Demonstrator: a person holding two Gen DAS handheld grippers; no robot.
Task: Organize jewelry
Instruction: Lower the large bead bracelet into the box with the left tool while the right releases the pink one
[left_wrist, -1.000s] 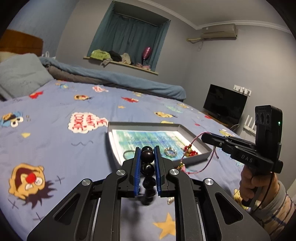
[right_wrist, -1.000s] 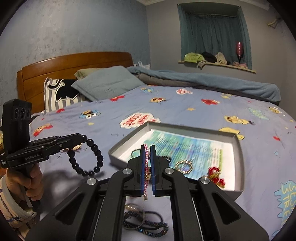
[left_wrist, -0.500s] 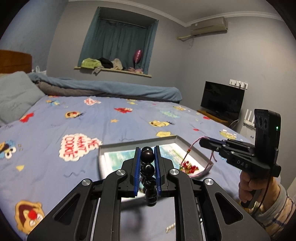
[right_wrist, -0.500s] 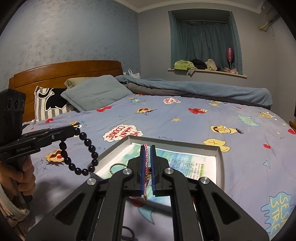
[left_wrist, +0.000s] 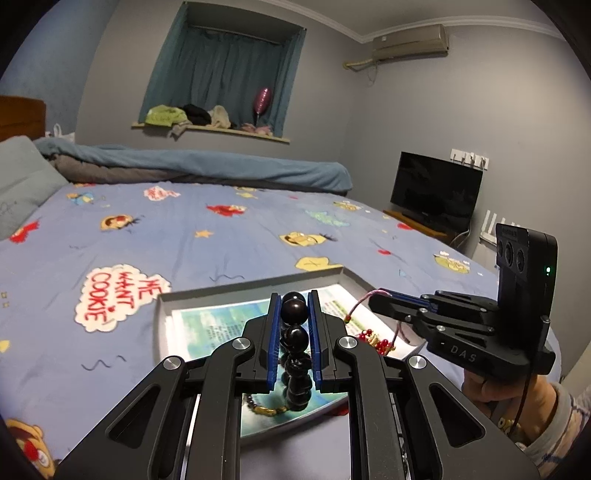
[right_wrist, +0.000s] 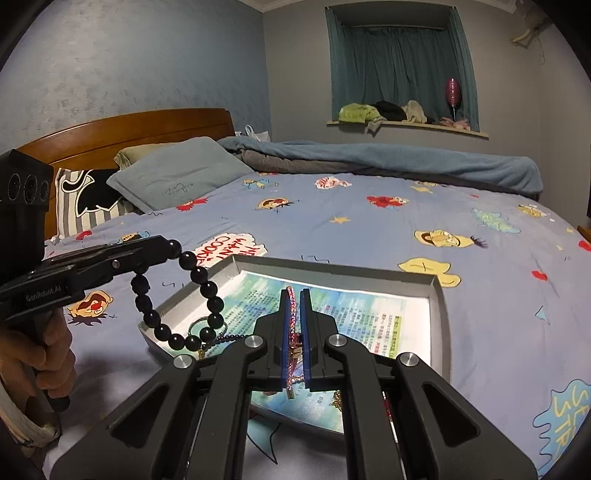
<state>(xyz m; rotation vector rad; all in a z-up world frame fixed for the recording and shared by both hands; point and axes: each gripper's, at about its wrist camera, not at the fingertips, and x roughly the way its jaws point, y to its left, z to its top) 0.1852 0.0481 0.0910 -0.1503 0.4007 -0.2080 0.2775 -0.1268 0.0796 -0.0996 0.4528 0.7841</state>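
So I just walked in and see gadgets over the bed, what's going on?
A person is sorting jewelry into a shallow grey tray on the bed. The left gripper holds a black bead bracelet over the tray's corner. The right gripper is shut on a pink cord bracelet over the tray.

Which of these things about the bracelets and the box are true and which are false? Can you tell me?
1. The left hand-held gripper holds a black bead bracelet. True.
2. The right hand-held gripper is open and holds nothing. False: it is shut on a pink cord bracelet.
3. The grey box lies on the bed sheet. True.
4. The box has a lid on it. False: it is open, with printed paper inside.
5. The black bead bracelet lies flat in the box. False: it hangs from the left hand-held gripper.
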